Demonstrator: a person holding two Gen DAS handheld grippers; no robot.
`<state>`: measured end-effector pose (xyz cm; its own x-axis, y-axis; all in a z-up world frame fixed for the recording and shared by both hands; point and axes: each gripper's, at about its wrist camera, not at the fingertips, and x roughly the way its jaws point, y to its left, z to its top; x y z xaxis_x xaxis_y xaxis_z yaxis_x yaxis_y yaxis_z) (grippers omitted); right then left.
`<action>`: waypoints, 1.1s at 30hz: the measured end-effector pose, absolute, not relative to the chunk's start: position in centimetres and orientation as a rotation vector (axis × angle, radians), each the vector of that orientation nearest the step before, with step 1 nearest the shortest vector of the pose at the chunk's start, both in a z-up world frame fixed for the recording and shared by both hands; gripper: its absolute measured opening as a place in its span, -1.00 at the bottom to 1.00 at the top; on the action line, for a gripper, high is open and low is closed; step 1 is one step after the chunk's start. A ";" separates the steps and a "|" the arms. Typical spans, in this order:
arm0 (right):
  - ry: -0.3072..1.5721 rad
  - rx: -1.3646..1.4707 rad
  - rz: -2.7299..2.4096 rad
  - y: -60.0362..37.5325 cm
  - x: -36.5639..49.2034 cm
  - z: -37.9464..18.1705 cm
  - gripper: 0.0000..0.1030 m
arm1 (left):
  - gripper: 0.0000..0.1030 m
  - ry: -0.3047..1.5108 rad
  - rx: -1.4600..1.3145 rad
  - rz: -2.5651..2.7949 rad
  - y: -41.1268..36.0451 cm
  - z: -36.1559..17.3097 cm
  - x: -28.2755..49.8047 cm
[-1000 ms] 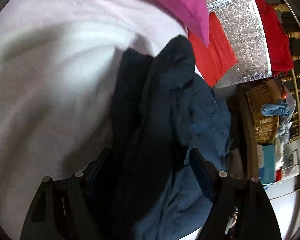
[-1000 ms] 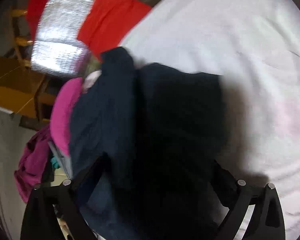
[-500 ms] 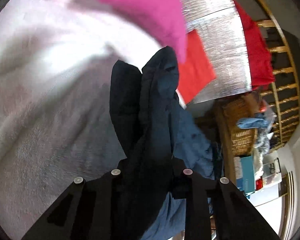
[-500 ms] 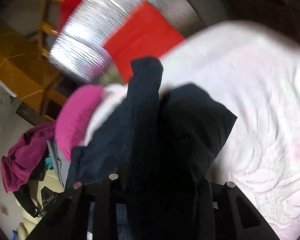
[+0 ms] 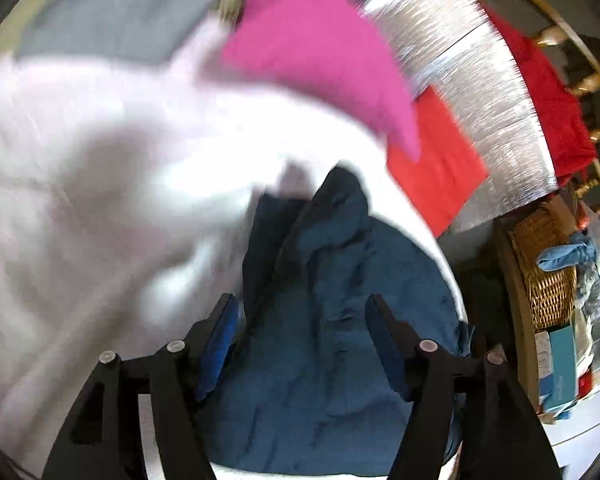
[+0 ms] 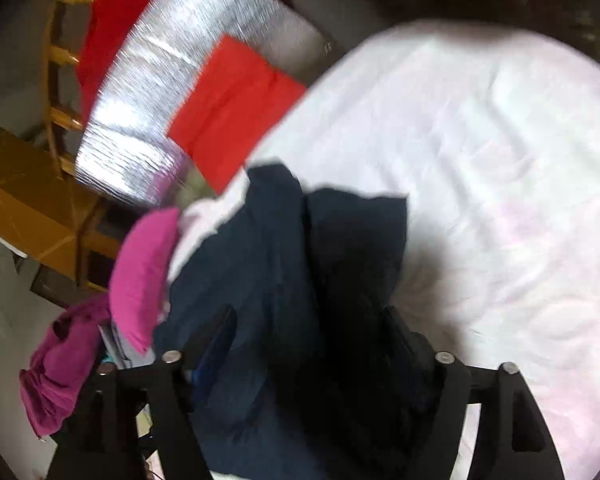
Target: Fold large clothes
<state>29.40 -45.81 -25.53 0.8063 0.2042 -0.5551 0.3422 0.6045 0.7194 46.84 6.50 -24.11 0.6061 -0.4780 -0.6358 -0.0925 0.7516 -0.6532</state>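
Two grippers have just let go; the left gripper [image 5: 300, 320] was pinched on the dark blue garment [image 5: 332, 300] half a second ago and its jaws have just been opening, so they now stand spread with the cloth lying between and below them, untouched by the pads as far as the blur shows; the right gripper [image 6: 308, 332] has opened likewise and stands spread over the same garment [image 6: 292, 280]. My reading: one fold has been laid down and released, and the garment rests bunched on the bed [image 5: 80, 160], directly ahead of both grippers, probably needing another fold or smoothing. The garment looks soft, matte and creased, a lumpy heap narrowing away from the jaws; the bedspread is pale, faintly textured; beyond lie a smooth pink pillow [image 5: 312, 48], a flat red cloth [image 6: 232, 108] and a crinkled silver sheet [image 6: 168, 68].
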 end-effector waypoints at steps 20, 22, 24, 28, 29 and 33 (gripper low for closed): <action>0.766 1.212 0.006 -38.0 27.9 -32.5 0.71 | 0.46 1.035 -0.990 -0.182 6.8 -31.8 39.2; 0.731 1.251 -0.026 -38.5 28.9 -32.7 0.71 | 0.47 1.031 -1.032 -0.199 6.8 -32.3 40.2; 0.696 1.268 -0.061 -39.1 29.8 -32.8 0.73 | 0.47 1.035 -1.071 -0.206 6.7 -32.9 41.3; 0.685 1.239 -0.108 -39.5 31.9 -32.6 0.68 | 0.25 1.028 -1.109 -0.219 6.1 -34.1 42.8; 0.691 1.212 -0.123 -39.6 32.1 -32.5 0.36 | 0.12 1.027 -1.094 -0.223 5.7 -34.2 43.2; 0.696 1.109 -0.133 -39.1 32.8 -31.0 -0.16 | -0.43 0.981 -1.013 -0.236 4.9 -32.6 43.2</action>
